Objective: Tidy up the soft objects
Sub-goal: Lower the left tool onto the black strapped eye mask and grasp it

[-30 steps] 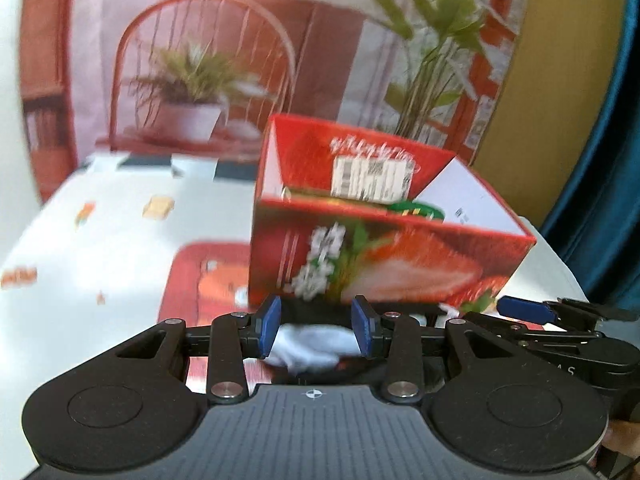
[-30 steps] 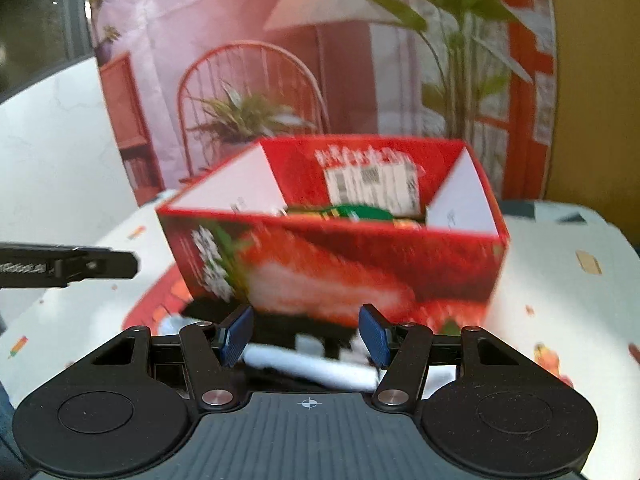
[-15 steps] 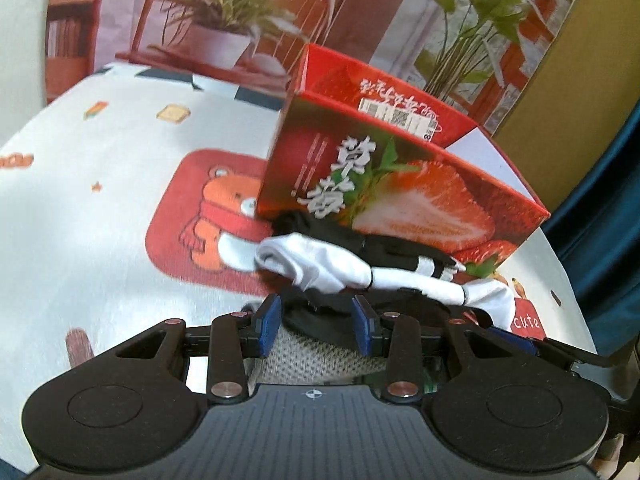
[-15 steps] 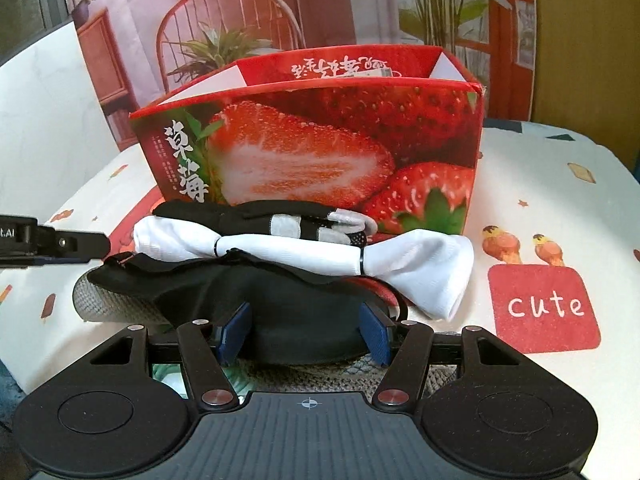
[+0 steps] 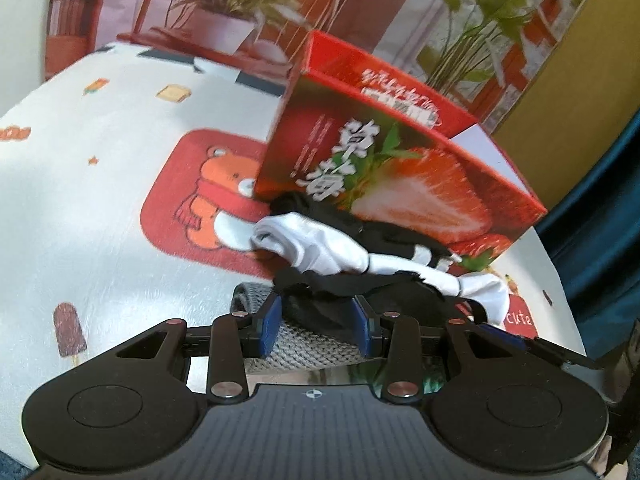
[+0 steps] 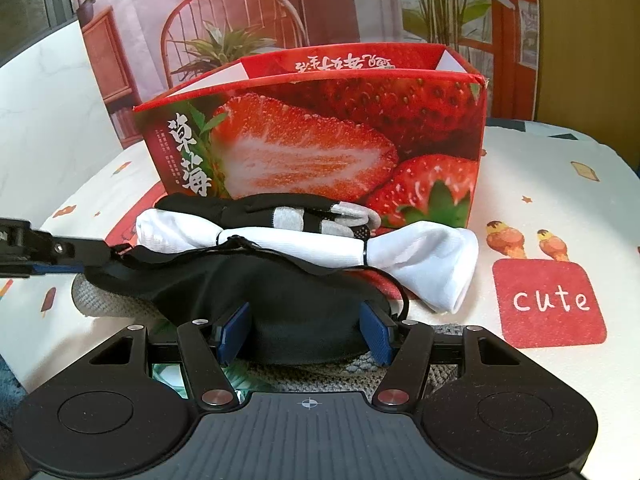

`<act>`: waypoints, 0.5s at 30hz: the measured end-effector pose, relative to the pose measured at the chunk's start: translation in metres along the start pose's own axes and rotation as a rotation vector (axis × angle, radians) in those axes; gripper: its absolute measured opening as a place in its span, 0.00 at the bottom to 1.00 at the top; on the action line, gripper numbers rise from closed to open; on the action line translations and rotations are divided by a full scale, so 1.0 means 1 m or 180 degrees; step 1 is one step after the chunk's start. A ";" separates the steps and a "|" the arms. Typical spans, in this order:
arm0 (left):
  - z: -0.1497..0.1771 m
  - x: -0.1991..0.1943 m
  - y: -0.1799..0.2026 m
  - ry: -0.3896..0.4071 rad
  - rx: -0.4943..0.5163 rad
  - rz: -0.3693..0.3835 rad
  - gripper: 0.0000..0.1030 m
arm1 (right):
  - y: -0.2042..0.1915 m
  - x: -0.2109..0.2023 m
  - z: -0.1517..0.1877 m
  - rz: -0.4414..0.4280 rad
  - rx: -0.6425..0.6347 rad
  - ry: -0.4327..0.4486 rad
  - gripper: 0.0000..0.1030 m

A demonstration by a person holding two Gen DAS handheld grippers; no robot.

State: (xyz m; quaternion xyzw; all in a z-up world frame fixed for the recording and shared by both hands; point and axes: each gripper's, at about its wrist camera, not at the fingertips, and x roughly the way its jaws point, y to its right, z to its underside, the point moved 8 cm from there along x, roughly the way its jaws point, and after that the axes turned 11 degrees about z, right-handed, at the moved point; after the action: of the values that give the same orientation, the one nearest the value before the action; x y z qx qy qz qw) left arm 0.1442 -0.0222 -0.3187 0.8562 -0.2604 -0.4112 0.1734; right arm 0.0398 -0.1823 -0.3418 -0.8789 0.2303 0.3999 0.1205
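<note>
**Soft goods heaped before the strawberry box: black piece lies between both sets of fingers**

1. Table cover [image 6: 552, 184]: white, cartoon-printed, with a red "cute" patch at my right gripper's 2 o'clock. Everything stands on it.

2. Strawberry box [image 6: 320, 152]: red carton, open at the top, at 12 o'clock from both grippers and just behind the heap. From this low angle I cannot see what is inside.

3. Grey knit piece [image 5: 308, 344]: lowest layer, directly under both grippers.

4. Black fabric [image 6: 280, 292]: draped over the knit, long axis running 9 to 3 across the right wrist view. This is the item I judge the next pick turns on. Its near bulge sits between the right fingers, its left end between the left ones.

5. White sock [image 6: 304, 246]: tied in two places, lying 9 to 3 just beyond the black fabric.

6. Black-and-grey striped sock [image 6: 288, 212]: rearmost, against the foot of the box.

7. Right gripper [image 6: 306, 334]: fingers half spread either side of the black fabric; whether the pads press it, I cannot tell.

8. Left gripper [image 5: 316, 322]: fingers narrower, black fabric and knit between them; contact likewise unclear. It enters the right view at 9 o'clock.
</note>
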 end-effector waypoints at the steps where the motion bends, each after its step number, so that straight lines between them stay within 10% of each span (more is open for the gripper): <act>1: 0.001 0.002 -0.002 -0.0007 -0.0027 0.0001 0.39 | 0.000 0.000 0.000 0.0000 -0.0004 -0.0001 0.55; 12: 0.012 0.023 -0.009 -0.0107 0.0014 -0.0067 0.38 | 0.000 0.001 0.001 0.0005 -0.0037 0.0007 0.55; 15: 0.013 0.024 -0.007 -0.0109 0.0179 -0.0191 0.25 | 0.001 0.000 0.001 -0.0015 -0.0004 0.0016 0.55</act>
State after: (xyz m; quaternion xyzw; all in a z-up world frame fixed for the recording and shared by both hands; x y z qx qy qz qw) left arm 0.1488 -0.0314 -0.3450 0.8610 -0.2489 -0.4233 0.1324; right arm 0.0388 -0.1829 -0.3425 -0.8805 0.2283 0.3975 0.1204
